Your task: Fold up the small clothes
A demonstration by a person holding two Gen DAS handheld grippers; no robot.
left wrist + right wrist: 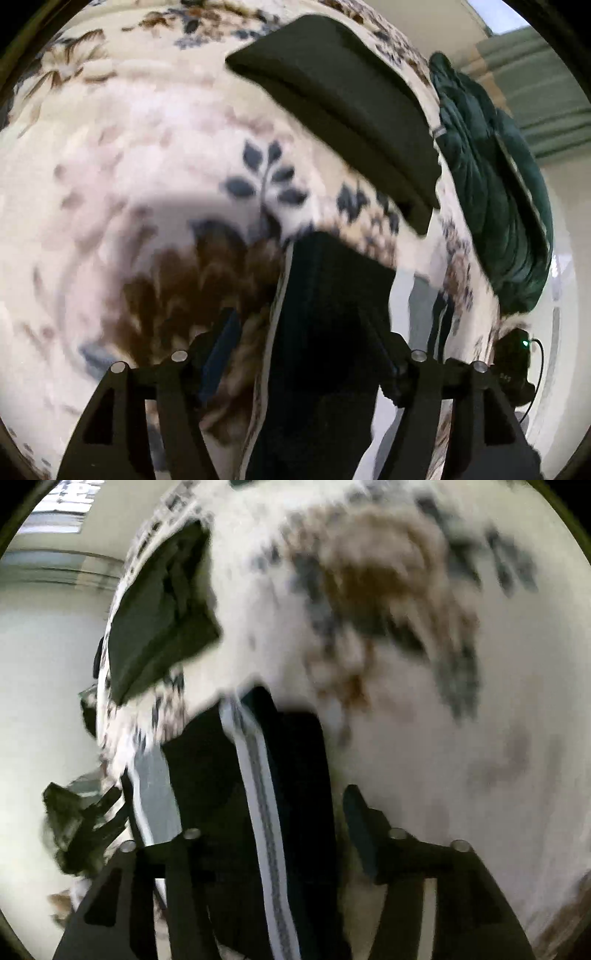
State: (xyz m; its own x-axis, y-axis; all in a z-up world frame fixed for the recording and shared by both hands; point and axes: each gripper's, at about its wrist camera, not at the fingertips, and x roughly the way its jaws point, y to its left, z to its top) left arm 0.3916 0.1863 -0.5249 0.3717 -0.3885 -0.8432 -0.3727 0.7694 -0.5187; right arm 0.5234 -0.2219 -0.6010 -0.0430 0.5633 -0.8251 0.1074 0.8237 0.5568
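Note:
A dark garment with a white side stripe [325, 332] hangs between the fingers of my left gripper [310, 354], above a cream floral bed cover [147, 166]. The jaws stand wide apart around the cloth. In the right wrist view the same dark striped garment [258, 794] runs between the fingers of my right gripper [280, 823], also spread wide. Whether either gripper pinches the cloth is hidden by it and by blur. A folded dark garment [343, 107] lies on the cover further back; it also shows in the right wrist view [155, 616].
A dark green bundle of cloth [495, 206] lies at the cover's right edge. The other gripper's black body [513, 365] shows at lower right, and at lower left in the right wrist view [77, 830]. White wall and floor lie beyond the bed edge.

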